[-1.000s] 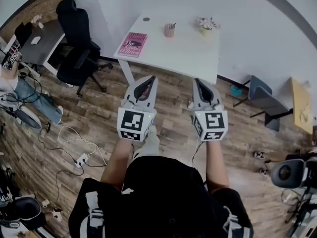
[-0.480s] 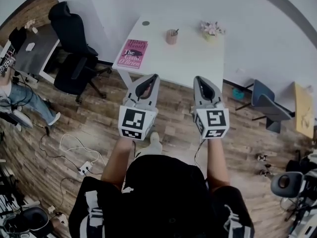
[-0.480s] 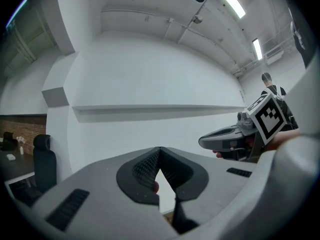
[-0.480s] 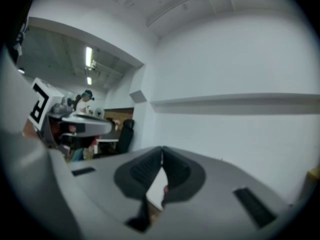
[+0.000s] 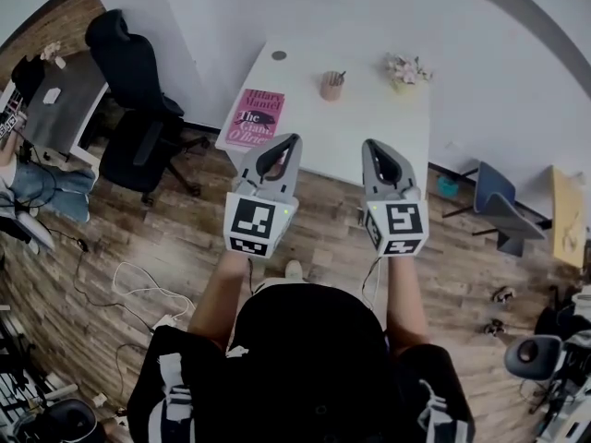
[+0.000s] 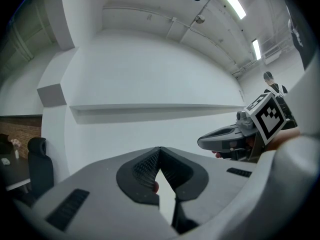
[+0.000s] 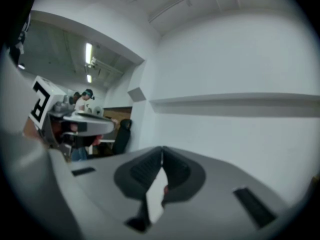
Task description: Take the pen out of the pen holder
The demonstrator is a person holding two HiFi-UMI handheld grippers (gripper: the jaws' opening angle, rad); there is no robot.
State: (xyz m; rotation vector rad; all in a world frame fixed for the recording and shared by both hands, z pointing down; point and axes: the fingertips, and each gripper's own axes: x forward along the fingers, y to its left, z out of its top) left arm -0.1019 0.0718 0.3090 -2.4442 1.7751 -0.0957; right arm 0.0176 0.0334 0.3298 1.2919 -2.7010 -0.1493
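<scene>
While the left gripper (image 5: 292, 140) and right gripper (image 5: 370, 144) are clenched on nothing, well short of the table (image 5: 379, 123), the pen (image 5: 340, 76) stands in the pen holder (image 5: 331, 88) near its far edge, so a closed-jaw reach could topple the holder.

— Any writing to read?
— One spot: the pink book (image 5: 251, 116) on the white table (image 5: 360, 109), upper middle of the head view.
— What does it say?
— "Hilary Mantel" on top, "The Giant O'Brien" beneath.

Pink book (image 5: 253, 116) and flowers (image 5: 406, 70) on white table (image 5: 369, 127); black chair (image 5: 129, 90) beside
</scene>
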